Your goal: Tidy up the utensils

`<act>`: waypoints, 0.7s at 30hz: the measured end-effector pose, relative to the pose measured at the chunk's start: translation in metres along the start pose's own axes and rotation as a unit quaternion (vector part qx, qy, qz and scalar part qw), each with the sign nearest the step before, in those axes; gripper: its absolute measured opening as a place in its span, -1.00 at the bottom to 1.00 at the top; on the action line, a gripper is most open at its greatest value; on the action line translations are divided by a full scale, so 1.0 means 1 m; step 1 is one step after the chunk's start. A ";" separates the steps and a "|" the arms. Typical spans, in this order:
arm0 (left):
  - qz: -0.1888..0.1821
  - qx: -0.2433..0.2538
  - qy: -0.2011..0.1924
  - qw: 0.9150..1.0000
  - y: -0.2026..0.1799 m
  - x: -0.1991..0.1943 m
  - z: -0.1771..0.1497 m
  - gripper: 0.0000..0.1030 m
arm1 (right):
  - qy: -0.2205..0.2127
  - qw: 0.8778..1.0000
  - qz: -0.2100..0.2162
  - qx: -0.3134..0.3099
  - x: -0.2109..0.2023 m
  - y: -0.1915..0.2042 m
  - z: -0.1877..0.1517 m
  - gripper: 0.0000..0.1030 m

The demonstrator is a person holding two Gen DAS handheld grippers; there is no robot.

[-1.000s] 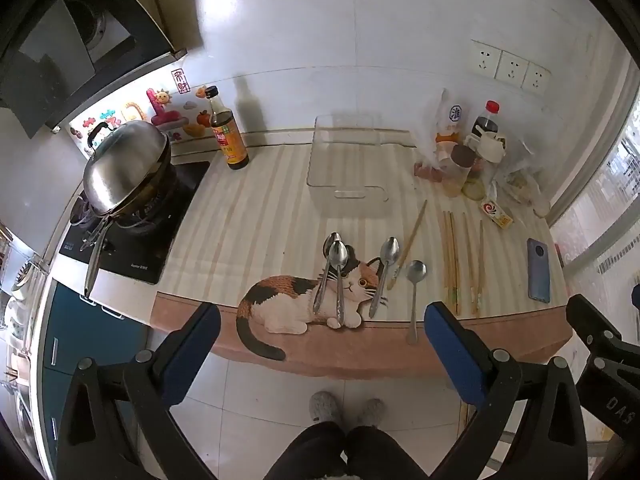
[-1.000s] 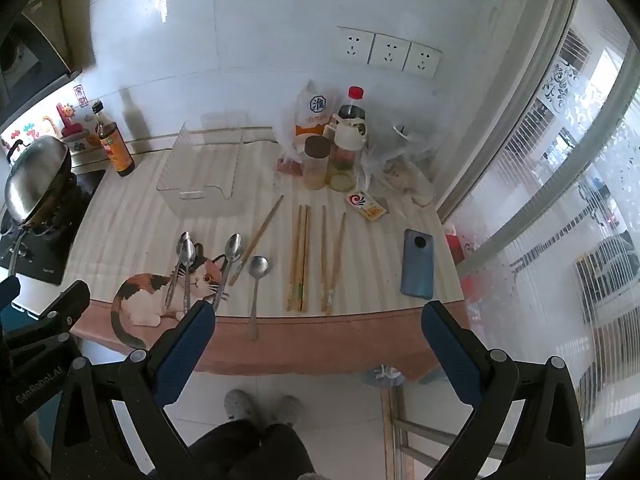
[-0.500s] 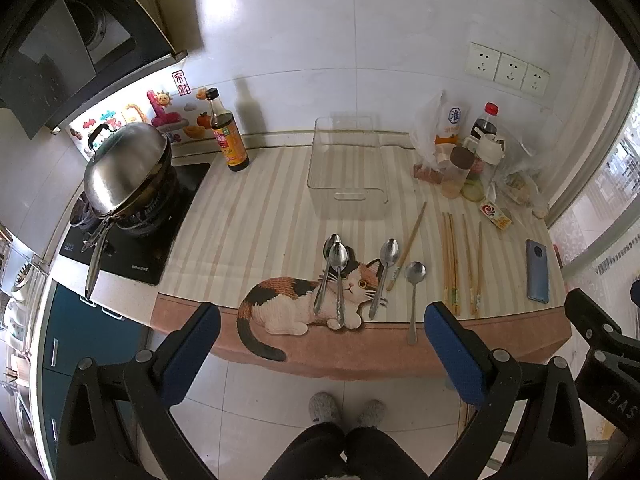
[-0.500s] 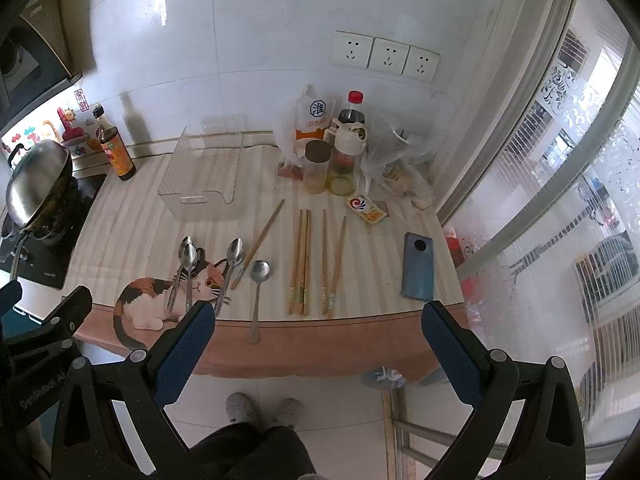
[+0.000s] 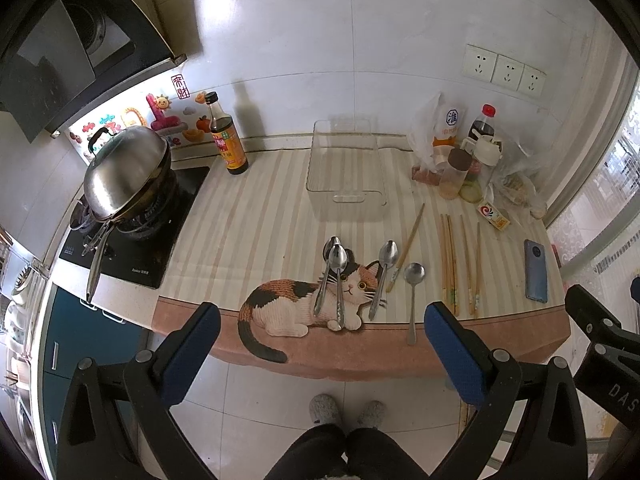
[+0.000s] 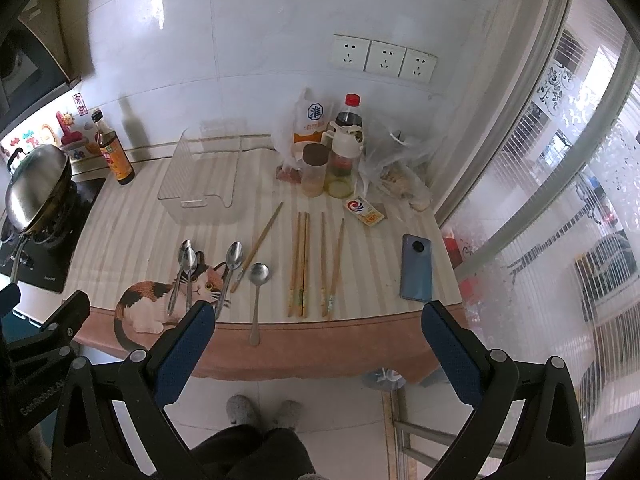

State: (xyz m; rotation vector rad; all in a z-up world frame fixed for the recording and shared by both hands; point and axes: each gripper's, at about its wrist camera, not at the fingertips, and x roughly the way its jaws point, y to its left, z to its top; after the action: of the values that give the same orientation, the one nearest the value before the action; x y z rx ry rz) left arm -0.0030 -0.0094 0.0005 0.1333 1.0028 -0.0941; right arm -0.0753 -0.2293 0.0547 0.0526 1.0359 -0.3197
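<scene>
Spoons (image 5: 340,280) and chopsticks (image 6: 300,264) lying flat on bench (image 5: 248,220), before clear bin (image 5: 346,176). Likely light, stiff, slippery: pinching mid-handle advisable. Left claw (image 5: 320,352) and right claw (image 6: 316,350) hovering wide open, holding nothing.

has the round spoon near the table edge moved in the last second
No. The round spoon lies just right of the cat picture as before, untouched; only the cameras drifted slightly.

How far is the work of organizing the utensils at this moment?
Nothing looks done: the clear bin is empty. Nothing is in hand; the left gripper and right gripper are open. The spoons and chopsticks are left on the counter.
</scene>
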 end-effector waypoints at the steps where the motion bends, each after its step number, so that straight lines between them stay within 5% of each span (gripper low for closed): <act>1: 0.000 0.000 0.000 1.000 0.000 0.000 0.000 1.00 | -0.001 1.000 -0.001 -0.001 0.000 0.000 -0.001 1.00; 21: 0.001 0.000 -0.001 1.000 -0.001 -0.002 0.005 1.00 | -0.001 1.000 -0.001 -0.002 0.000 0.001 -0.001 1.00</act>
State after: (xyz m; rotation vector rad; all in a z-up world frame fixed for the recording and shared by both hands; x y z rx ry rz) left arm 0.0003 -0.0108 0.0046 0.1335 1.0008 -0.0929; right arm -0.0759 -0.2282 0.0544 0.0486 1.0345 -0.3190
